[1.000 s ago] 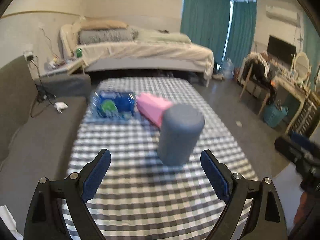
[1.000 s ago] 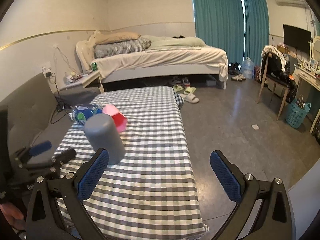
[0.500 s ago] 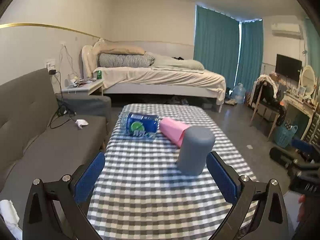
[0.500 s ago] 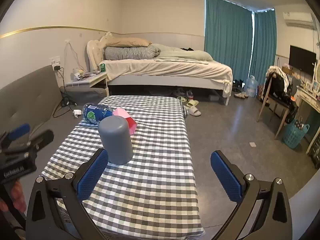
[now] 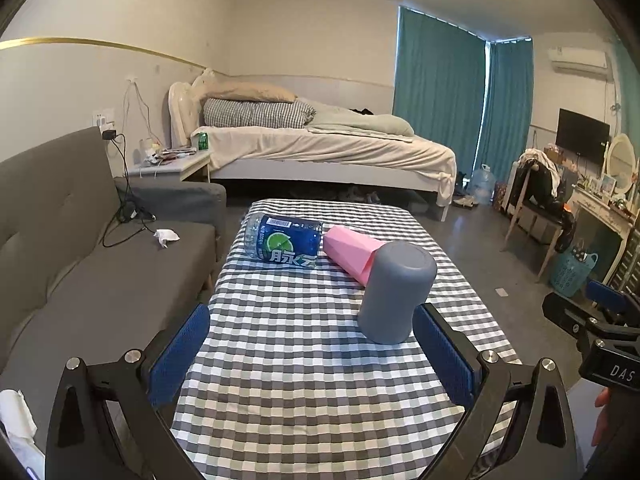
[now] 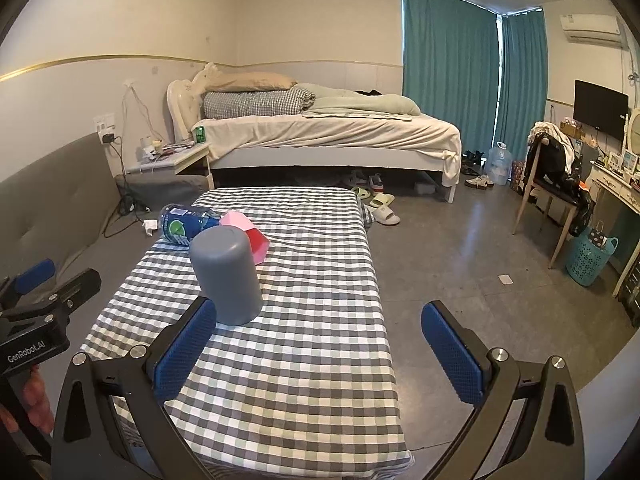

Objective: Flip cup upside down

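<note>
Left wrist view showed us the grey cup [image 5: 396,292] standing on the checked table [image 5: 304,380] with its closed base up and its rim down on the cloth, so we judged the flip itself already done. It stood free, with nothing gripping it. Our left gripper [image 5: 312,350] hung above the near part of the table with its jaws spread wide and nothing between them; the cup sat beyond the right-hand pad, overlapping it in the frame, though we could not tell whether they touched. From the right wrist view, our right gripper [image 6: 318,346] was likewise released and empty, over the table's near right edge, with the cup [image 6: 226,276] just past its left-hand pad. Just behind the cup lay a pink cup [image 5: 352,252] on its side, its open mouth seen from the right wrist view, and beside that a bottle [image 5: 286,242], also on its side. We could not say whether the pink cup touched the grey one. If the grey cup was the only target, we judged that little was left beyond drawing both grippers clear. If the pink cup counted too, it had not yet been turned over.
</note>
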Demonstrator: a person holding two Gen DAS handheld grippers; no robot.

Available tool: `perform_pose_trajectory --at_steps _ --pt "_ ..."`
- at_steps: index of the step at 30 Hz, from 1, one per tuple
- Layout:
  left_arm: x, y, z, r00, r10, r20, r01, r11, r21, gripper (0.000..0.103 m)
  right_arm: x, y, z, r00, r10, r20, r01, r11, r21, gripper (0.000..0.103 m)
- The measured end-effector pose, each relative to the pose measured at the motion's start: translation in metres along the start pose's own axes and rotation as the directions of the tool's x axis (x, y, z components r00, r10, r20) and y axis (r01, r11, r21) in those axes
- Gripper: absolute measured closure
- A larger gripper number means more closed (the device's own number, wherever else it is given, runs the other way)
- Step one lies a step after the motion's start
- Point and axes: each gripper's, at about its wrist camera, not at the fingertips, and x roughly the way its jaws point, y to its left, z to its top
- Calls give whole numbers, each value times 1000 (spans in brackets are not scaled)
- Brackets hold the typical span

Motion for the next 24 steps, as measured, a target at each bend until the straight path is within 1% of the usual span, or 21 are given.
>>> perform_pose_trajectory --at_steps 8,24 --pt "1 1 -1 1000 8 -2 -8 1000 -8 0 3 2 -1 1000 3 -3 -3 1000 -4 0" --pt "3 -1 -1 1000 7 -9 -7 1000 6 0 4 3 -3 1000 10 -7 -9 1000 4 0"
